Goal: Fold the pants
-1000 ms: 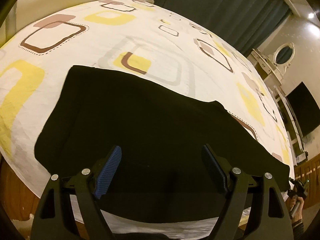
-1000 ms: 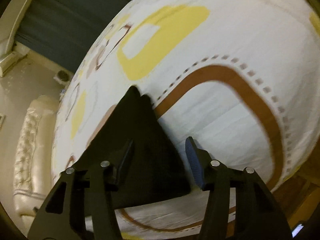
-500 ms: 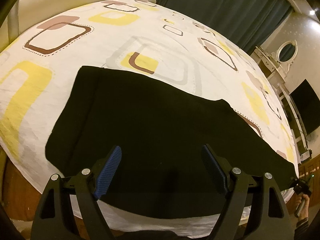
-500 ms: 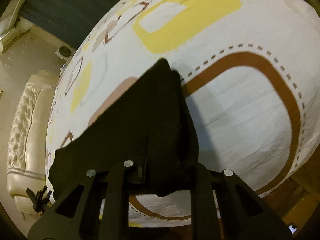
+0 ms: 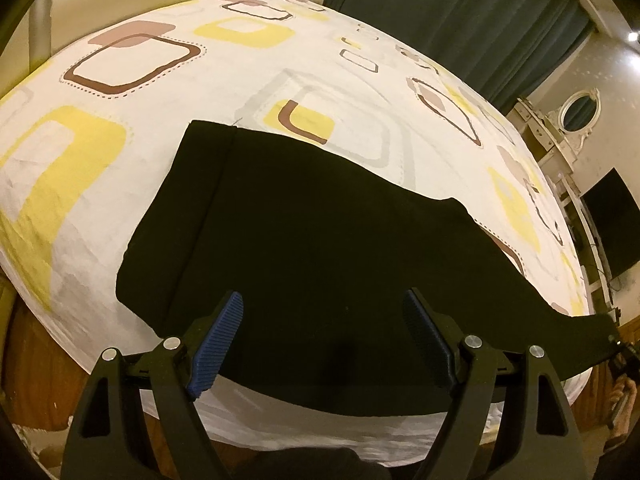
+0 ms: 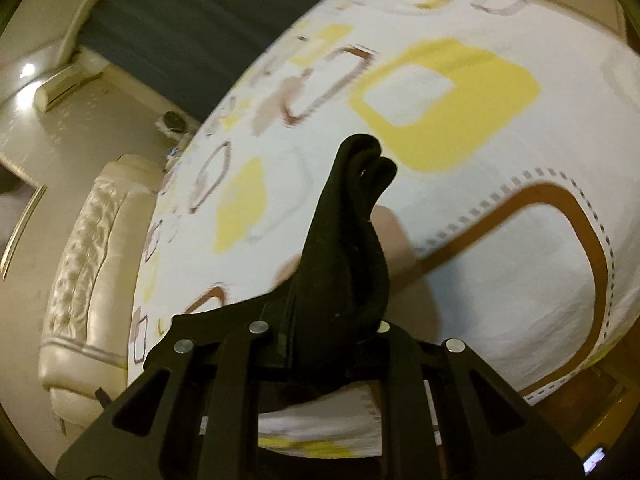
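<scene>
Right tongs (image 6: 340, 320): closed tight on one bunched end of the single pair of black fabric pants (image 5: 320, 240), that end raised off the bed and standing up between the jaws. Left tongs (image 5: 322, 340): spread wide, gripping nothing, hovering just above the garment's near edge. The pants lie flat on the white bedsheet with yellow and brown rounded squares (image 5: 120, 160), close to the near edge of the bed, long axis running along that edge from the broad end at the left to the narrow end at the right. The left tongs are nearer the broad end. Judgement: the lifted end must travel leftward along that axis. Count: one garment, two tongs.
</scene>
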`<state>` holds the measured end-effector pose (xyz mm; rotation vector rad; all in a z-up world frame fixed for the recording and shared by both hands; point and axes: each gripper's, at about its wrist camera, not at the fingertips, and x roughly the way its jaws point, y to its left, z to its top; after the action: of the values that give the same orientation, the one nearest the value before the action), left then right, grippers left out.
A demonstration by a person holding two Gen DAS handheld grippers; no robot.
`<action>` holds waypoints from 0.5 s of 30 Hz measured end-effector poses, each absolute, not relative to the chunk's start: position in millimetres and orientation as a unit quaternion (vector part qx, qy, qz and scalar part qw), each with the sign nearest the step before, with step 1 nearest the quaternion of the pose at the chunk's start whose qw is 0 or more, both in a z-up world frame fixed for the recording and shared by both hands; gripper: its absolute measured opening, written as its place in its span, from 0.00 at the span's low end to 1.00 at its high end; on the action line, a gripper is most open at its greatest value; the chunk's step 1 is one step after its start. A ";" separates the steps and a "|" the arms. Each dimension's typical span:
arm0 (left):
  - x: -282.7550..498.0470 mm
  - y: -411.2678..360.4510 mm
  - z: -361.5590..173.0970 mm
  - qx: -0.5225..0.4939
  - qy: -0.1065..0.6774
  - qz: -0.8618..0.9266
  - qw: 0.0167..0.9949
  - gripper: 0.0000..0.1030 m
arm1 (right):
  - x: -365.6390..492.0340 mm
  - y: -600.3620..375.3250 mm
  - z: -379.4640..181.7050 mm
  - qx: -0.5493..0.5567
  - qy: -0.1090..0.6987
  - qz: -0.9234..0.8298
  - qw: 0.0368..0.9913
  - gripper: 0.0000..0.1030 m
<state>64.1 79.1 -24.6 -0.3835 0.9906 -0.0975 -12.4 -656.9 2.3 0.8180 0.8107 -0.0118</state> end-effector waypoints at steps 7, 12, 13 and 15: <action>57.5 74.8 -24.5 -0.176 0.474 -0.054 0.861 0.78 | 3.6 -600.4 59.2 0.353 0.359 0.042 0.863 0.15; 55.3 71.8 -20.1 -0.179 0.466 -0.062 0.864 0.78 | 14.4 -555.3 82.4 0.325 0.355 0.068 0.874 0.15; 54.9 71.8 -19.0 -0.178 0.463 -0.062 0.866 0.78 | 18.5 -542.5 85.2 0.317 0.358 0.074 0.875 0.15; 54.8 72.6 -18.5 -0.174 0.461 -0.060 0.868 0.78 | 24.4 -521.3 89.6 0.297 0.363 0.077 0.880 0.15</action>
<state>54.8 72.6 -18.5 -0.3641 0.9649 -0.1247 24.4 -521.3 89.6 0.6186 0.7555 0.1596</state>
